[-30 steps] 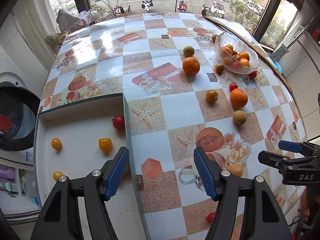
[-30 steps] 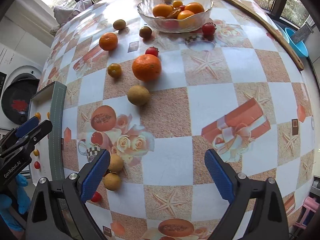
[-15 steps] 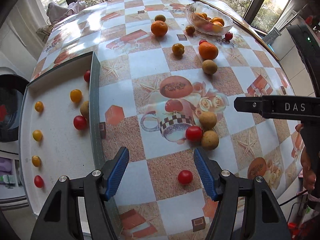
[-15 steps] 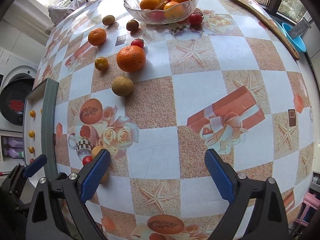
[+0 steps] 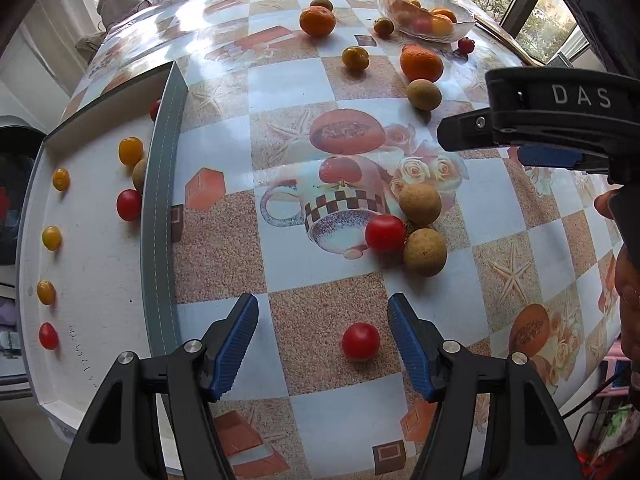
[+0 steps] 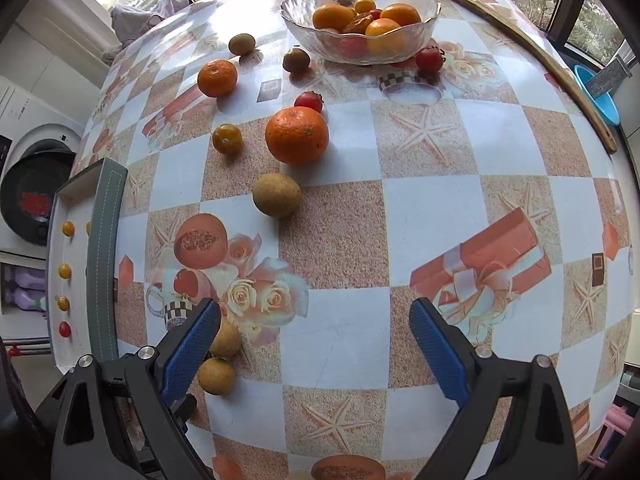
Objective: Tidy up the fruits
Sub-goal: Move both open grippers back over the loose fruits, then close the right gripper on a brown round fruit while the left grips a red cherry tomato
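Fingers: the left gripper (image 5: 323,340) has two blue ribbed pads on black arms, spread apart and pressing on nothing. A small, smooth, round red tomato (image 5: 361,341) sits on the table between them, nearer the right-hand pad and touching neither. The right gripper (image 6: 314,350) is of the same make, its pads spread wide over bare tablecloth, nothing between them.

Table (image 6: 440,184): rounded top under a glossy checked cloth, white squares alternating with speckled tan, printed with starfish, roses, gift boxes and a teacup.

Tray (image 5: 160,216): shallow, rectangular, white inside with a grey stitched rim, at the table's left edge. It holds small yellow and red tomatoes in a loose row along its far side, with a few more fruits close against the near rim.

Loose fruit, mid-table: a second red tomato (image 5: 385,233) touching two rough, tan, round fruits (image 5: 424,252). A third tan fruit (image 6: 277,194) lies further on, just before a large dimpled orange (image 6: 297,135).

Bowl (image 6: 428,28): clear, scalloped glass near the far edge, filled with oranges and smaller fruit. A red tomato (image 6: 429,58) rests against its base; other small fruits lie scattered to its left.
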Demonstrator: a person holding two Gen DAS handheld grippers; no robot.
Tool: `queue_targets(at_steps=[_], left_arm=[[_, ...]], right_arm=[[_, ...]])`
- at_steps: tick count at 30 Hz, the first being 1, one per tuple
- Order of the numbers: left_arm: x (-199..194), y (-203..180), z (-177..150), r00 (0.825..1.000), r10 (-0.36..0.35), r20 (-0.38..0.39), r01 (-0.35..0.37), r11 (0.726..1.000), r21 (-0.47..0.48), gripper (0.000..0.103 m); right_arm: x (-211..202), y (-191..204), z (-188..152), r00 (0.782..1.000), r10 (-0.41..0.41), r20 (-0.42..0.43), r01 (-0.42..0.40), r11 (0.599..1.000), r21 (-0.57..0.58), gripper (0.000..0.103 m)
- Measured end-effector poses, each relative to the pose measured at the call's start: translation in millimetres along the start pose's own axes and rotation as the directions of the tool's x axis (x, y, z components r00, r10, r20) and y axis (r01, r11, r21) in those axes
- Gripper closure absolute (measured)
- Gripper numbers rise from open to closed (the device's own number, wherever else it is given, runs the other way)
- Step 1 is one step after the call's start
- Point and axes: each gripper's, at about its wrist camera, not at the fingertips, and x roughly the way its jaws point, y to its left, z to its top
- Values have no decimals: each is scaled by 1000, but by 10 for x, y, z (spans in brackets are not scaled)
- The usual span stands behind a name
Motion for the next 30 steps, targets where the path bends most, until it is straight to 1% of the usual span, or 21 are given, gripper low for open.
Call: queue_targets(at_steps=[1,4,5,6,10,13,15,16,17,18,19,20,22,23,24,25,27,30], left_arm=[[16,2,-2,1000,1,0,-1,1000,-5,35],[77,-10,-12,1000,7,-7,-7,1000,-18,35],[95,-26,-23,1000,10,-7,-10,1000,-20,35],[103,-47,-43,1000,18,-3,-18,1000,-19,35],[111,-89,-78,999,35,6,-35,999,-23,35],[118,-125,-87,999,39,2,-39,999,-33,35],[114,-136,-94,999,40,-1,-40,999,-34,35],[102,-154,-95,999,40,-2,-40,999,-33,37],[93,-172,-102,999,36,-2,-36,999,-32,39],[76,-195,-106,999,36,-3,-36,999,-27,43],[65,-221,-116,999,35,-3,-35,999,-21,47],[52,-252,-126,999,34,-3,-34,999,-15,49],[32,-304,-142,1000,24,-5,-24,1000,-7,62],[16,-336,-150,1000,22,-6,-22,1000,-1,66],[4,-355,-158,1000,13,-8,-13,1000,5,77],[-2,-365,-169,1000,0,-12,0,1000,9,82],[-29,-358,-195,999,-31,-21,31,999,7,82],[-45,-272,-224,994,-104,-39,102,994,-40,82]], right_arm=[[18,19,36,1000,-2,6,2,1000,-7,7],[89,79,138,1000,-10,20,10,999,-32,13],[114,96,170,1000,-15,23,16,999,-40,17],[141,116,204,1000,-18,25,19,999,-46,24],[203,188,331,998,-31,50,34,997,-66,32],[224,234,414,998,-33,62,38,997,-74,41],[236,266,453,997,-39,69,45,995,-84,52],[246,290,476,997,-43,71,49,995,-91,55],[252,307,490,996,-44,73,51,994,-96,60],[257,320,501,996,-44,75,52,994,-100,67],[261,322,507,996,-45,77,53,994,-100,71],[262,322,512,996,-43,77,51,994,-98,71],[257,305,506,996,-35,78,42,995,-92,71],[251,293,496,997,-32,77,39,995,-89,71],[246,284,483,997,-28,74,35,996,-86,71],[236,269,459,997,-24,72,30,996,-83,71],[211,243,416,997,-17,69,23,997,-78,71],[155,188,337,998,-12,66,16,998,-69,71]])
